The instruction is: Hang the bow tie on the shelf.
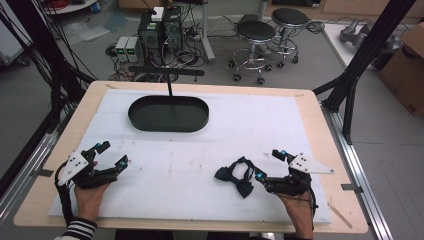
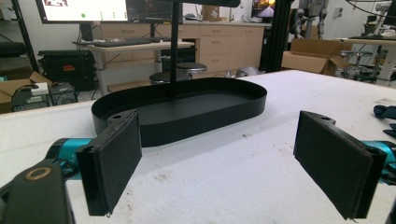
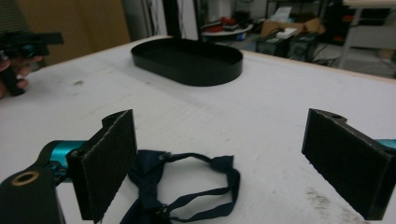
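Right gripper (image 1: 270, 165) sits low over the white mat (image 1: 200, 150) at the near right of the table (image 1: 320, 150), jaws spread wide, nothing between the pads. Right gripper view: its left pad (image 3: 109, 163) stands just beside the dark navy bow tie (image 3: 154, 186), whose strap loops out toward the middle of the gap; whether pad and fabric touch cannot be told. High view: bow tie (image 1: 236, 176) lies flat on the mat immediately left of this gripper, strap loop toward the far side, bow body toward the near edge. Person's right hand (image 1: 297, 210) grips the tool from below; grey three-cornered plate (image 1: 310, 164) on top.

Left gripper (image 1: 111, 154) at the near left of the mat, jaws likewise wide apart, empty. Held by the left hand (image 1: 90, 197), striped sleeve (image 1: 80, 230) at the wrist. Well apart from the bow tie.

Black oval tray (image 1: 168, 114) sits at the far centre of the mat, shallow-walled, nothing seen in it. A thin black post (image 1: 169, 87) rises at its far side, carrying a horizontal bar. Left gripper view looks straight at the tray (image 2: 187, 109) between its pads.

Beyond the table: two round stools (image 1: 255, 32), computer towers (image 1: 160, 30) with cabling on the floor, cardboard box (image 1: 405, 70) at right.
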{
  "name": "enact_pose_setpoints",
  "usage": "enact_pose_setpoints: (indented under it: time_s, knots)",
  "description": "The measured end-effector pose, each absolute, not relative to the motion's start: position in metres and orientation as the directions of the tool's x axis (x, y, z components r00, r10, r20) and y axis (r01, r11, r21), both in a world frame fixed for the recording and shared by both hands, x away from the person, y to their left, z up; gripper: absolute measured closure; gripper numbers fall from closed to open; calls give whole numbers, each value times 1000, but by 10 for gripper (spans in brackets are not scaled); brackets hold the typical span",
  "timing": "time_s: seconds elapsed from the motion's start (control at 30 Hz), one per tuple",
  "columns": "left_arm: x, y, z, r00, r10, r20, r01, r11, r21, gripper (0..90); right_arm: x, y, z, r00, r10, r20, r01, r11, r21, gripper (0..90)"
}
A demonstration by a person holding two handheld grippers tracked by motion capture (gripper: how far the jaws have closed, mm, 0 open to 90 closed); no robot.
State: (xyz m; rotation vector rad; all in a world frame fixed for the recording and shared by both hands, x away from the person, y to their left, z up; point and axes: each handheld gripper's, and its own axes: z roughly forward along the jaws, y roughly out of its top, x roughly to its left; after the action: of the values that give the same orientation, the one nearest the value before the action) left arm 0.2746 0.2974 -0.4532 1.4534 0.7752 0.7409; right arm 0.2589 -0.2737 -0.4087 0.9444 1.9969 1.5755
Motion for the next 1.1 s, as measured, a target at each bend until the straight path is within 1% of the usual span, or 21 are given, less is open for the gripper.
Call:
enact_pose_setpoints:
  time_s: [0.03,0.1,0.13,0.17,0.2,0.27,0.3,0.33,0.5,0.53,0.6,0.67,0.77,0.8,0.83,0.9,1.1]
  knots:
    - [275,297,-453,565,825,-10,28,-6,1000,155,259,-269,-406,-700,711,66,264,171,949,93]
    - [275,297,-453,565,825,-10,27,-6,1000,155,260,-265,-402,-720,692,57,279,213,936,94]
    - [275,297,-453,565,825,-8,27,-9,1000,155,260,-265,-402,-720,692,57,279,213,936,94]
    - [275,297,-453,565,825,-10,27,-6,1000,155,260,-260,-398,-742,668,57,293,246,924,152]
    - [275,297,-453,565,825,-11,28,-5,1000,155,262,-258,-397,-763,645,51,289,269,919,158]
    - [275,298,-453,564,826,-13,30,-4,1000,155,263,-252,-394,-774,631,51,312,310,898,155]
    - [275,298,-453,564,826,-13,30,-4,1000,155,263,-252,-394,-774,631,51,312,310,898,155]
    - [275,298,-453,564,826,-13,30,-5,1000,155,264,-245,-393,-782,622,34,316,349,882,153]
    - [275,297,-453,565,825,-12,28,-5,1000,155,269,-236,-393,-791,609,51,343,372,863,154]
    - [275,298,-453,564,826,-12,30,-6,1000,155,270,-231,-394,-796,603,42,347,398,849,161]
    - [275,297,-453,564,825,-13,30,-4,1000,156,271,-229,-394,-800,599,38,348,411,843,172]
    - [275,298,-453,564,826,-14,31,-4,1000,157,272,-223,-395,-815,578,39,359,451,817,213]
    - [275,297,-453,564,826,-14,30,-3,1000,157,274,-219,-395,-824,565,41,369,480,796,236]
    - [275,297,-453,565,825,-11,29,-7,1000,157,274,-213,-396,-837,546,39,380,528,760,249]
    - [275,297,-453,565,825,-11,29,-7,1000,157,274,-213,-396,-837,546,39,380,528,760,249]
    - [275,297,-453,564,825,-11,28,-6,1000,157,275,-204,-397,-851,524,28,379,577,723,260]
    - [275,297,-453,565,825,-7,30,-12,999,157,277,-196,-400,-857,515,20,384,612,691,286]
